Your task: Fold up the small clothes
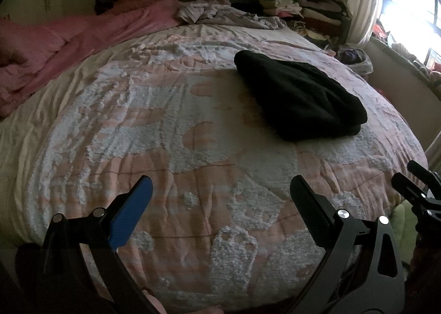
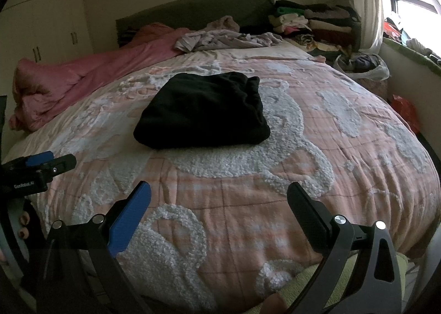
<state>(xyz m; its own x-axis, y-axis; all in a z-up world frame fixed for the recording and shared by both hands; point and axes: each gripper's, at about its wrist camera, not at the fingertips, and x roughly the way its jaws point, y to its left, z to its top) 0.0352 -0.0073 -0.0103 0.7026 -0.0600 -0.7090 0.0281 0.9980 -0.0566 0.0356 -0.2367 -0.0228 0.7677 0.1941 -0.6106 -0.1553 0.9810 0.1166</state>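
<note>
With my left gripper (image 1: 220, 201) and right gripper (image 2: 219, 203) both spread and empty above the bed (image 2: 248, 203), the folded black garment (image 2: 202, 111) (mid-quilt, well ahead) could come unfolded if I pinch only its top layer.

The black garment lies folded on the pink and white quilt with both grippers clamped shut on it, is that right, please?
Not quite. The black garment does lie folded on the quilt, but both grippers are open and clear of it: right gripper, left gripper. Each wrist view shows this.
</note>
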